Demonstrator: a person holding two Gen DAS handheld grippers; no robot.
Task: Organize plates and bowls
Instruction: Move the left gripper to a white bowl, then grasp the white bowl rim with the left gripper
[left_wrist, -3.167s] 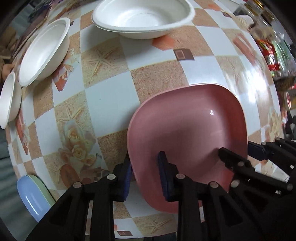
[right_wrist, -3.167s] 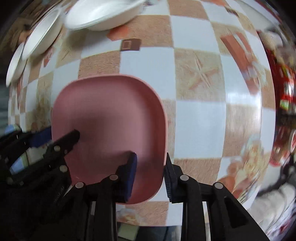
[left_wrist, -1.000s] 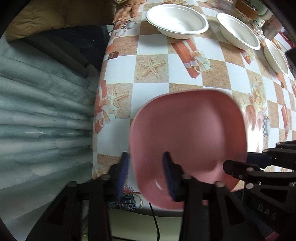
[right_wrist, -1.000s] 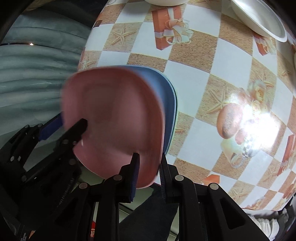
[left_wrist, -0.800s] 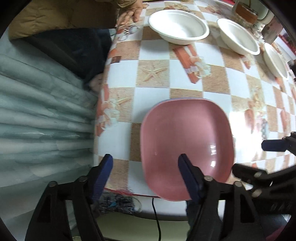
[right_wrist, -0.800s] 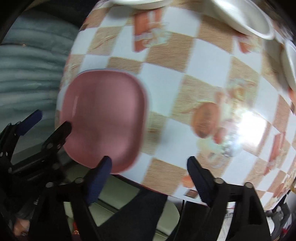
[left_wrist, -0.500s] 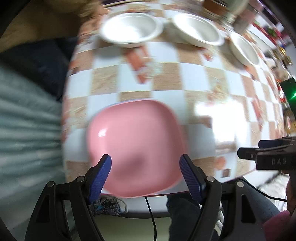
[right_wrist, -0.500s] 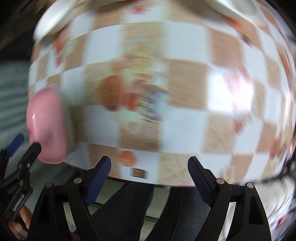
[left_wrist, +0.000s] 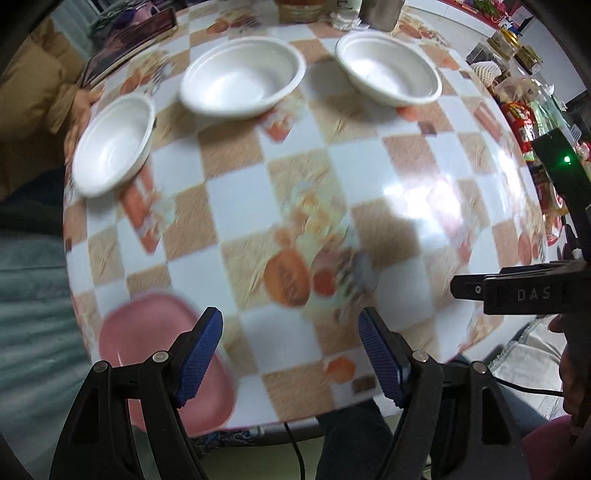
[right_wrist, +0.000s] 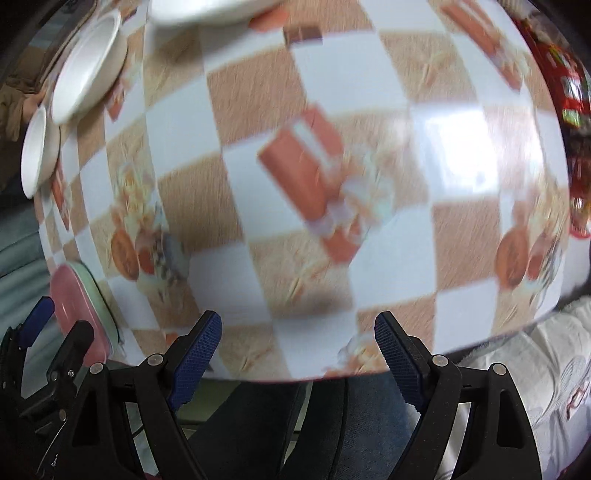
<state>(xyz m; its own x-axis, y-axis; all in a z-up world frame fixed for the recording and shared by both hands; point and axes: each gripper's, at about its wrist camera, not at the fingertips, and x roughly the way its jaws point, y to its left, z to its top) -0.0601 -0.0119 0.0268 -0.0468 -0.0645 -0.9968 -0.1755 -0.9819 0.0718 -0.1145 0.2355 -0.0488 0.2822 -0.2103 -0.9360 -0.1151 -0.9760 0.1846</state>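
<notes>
The pink plate (left_wrist: 147, 332) lies at the near left corner of the checkered table (left_wrist: 332, 177), partly behind one blue fingertip pad. My left gripper (left_wrist: 290, 354) hangs open above the table's near edge, nothing between its pads. Three white bowls stand at the far side: one at the left (left_wrist: 112, 142), one in the middle (left_wrist: 240, 79), one at the right (left_wrist: 388, 66). In the right wrist view my right gripper (right_wrist: 297, 354) is open and empty over the near edge; the pink plate (right_wrist: 64, 291) rests on a stack with a pale green rim (right_wrist: 92, 291) far left.
Jars and packets (left_wrist: 517, 92) crowd the table's right end. A person in a tan jacket (left_wrist: 33, 96) sits at the far left with a hand at the table edge. The other gripper's black body (left_wrist: 524, 293) juts in from the right. Legs show under the near edge.
Both grippers let go of the pink plate onto the stack at the near left corner and opened wide. Both have since swung right along the table's near edge.
</notes>
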